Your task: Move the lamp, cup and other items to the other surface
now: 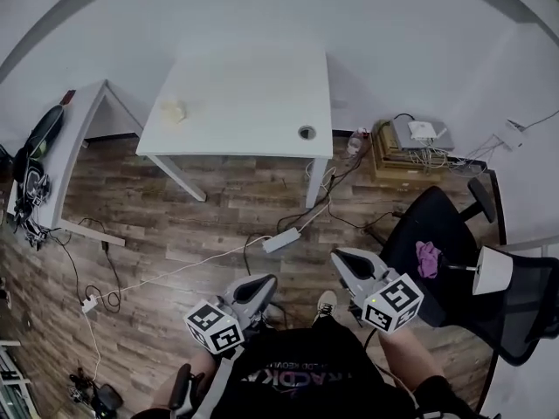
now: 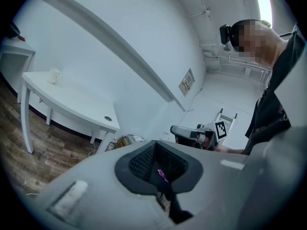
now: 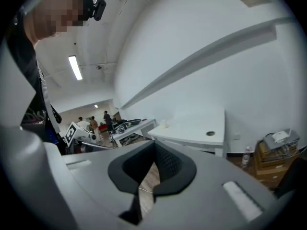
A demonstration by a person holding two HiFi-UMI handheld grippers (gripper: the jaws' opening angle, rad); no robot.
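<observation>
Inspection of the work area, as seen standing by.

Tools: the left gripper (image 1: 255,288) is at lower centre of the head view, held level above the wood floor (image 1: 201,216). In its own view its jaws stand closed together, with nothing gripped. A purple speck shows through the recess, and what it is cannot be told. The right gripper (image 1: 351,265) is just right of centre, also clear of all items. Its jaws are closed together and hold nothing.

Task items: the cup (image 1: 173,110), small and pale, stands on the white table (image 1: 262,85) at upper centre, near that table's left edge, well apart from both grippers. The lamp (image 1: 492,271), with a white shade and thin dark stem, is at the right edge on the black chair (image 1: 437,221). A purple item (image 1: 428,258) lies on the seat just beside the lamp's stem.

Other: a second white surface (image 1: 79,129) stands at upper left. A cardboard box (image 1: 397,155) with white devices and cables on top stands by the wall at upper right. A grey power brick (image 1: 281,240) lies on the floor between table and grippers.
</observation>
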